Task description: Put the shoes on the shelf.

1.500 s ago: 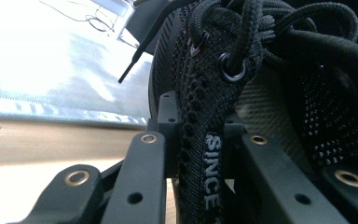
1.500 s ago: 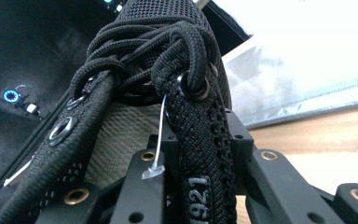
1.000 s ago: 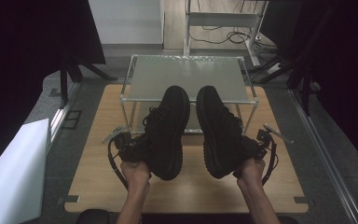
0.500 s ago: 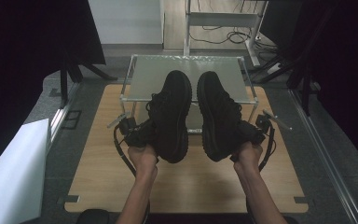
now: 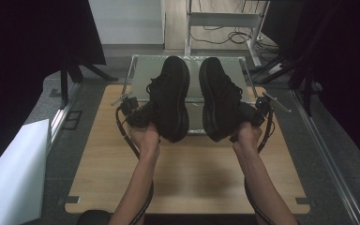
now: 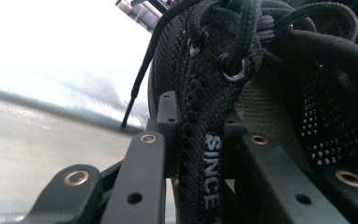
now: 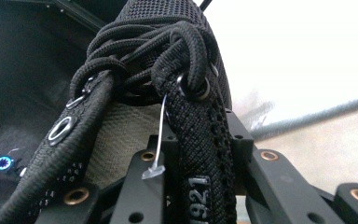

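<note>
Currently: left gripper (image 5: 138, 115), jaws clamped on left shoe's (image 5: 171, 98) collar edge; right gripper (image 5: 251, 112), clamped likewise on right shoe (image 5: 218, 98); both shoes aloft, soles up, over glass rack (image 5: 140, 70); set-down apparently remains

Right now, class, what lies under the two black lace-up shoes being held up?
Under the left black shoe and right black shoe lie a glass-topped metal rack and wooden tabletop; the shoes cover the rack's middle.

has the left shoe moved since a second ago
Yes. In the high view the left shoe, held by the left gripper, has moved forward, away from the person: its toe now reaches much further over the glass rack than before.
</note>
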Tool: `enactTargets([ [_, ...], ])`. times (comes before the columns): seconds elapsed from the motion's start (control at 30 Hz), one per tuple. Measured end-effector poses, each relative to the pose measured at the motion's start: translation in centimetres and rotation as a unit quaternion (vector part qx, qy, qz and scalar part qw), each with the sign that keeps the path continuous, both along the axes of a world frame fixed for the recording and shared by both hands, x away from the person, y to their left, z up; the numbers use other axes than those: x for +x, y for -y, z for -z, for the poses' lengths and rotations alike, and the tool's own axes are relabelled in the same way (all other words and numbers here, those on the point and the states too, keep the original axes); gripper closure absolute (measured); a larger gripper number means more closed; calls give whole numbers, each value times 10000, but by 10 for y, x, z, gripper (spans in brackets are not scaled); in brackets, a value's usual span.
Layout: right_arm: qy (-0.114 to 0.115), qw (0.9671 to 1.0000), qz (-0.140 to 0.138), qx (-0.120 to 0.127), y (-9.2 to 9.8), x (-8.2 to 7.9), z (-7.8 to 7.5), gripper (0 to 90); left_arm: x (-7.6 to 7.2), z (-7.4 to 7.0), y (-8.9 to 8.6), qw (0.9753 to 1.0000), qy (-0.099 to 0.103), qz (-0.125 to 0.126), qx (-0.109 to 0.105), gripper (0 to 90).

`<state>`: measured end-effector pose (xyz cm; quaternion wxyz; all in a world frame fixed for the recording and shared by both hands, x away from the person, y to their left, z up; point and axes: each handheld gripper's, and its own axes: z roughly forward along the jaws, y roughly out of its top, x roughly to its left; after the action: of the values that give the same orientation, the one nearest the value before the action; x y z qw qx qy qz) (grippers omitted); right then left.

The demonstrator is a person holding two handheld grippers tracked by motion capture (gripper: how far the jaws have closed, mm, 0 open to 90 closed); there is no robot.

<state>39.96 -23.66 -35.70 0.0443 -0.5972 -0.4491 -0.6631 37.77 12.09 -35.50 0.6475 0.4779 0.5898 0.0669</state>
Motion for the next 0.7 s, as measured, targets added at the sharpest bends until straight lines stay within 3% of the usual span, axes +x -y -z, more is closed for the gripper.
enactTargets([
  [0.33, -222, 9997, 43, 98, -1, 34, -4, 748, 35, -14, -7, 9997, -187, -81, 105, 761],
  [0.7, -350, 9989, 245, -207, -8, 70, -16, 748, 70, -19, -8, 9977, -613, -222, 190, 754],
])
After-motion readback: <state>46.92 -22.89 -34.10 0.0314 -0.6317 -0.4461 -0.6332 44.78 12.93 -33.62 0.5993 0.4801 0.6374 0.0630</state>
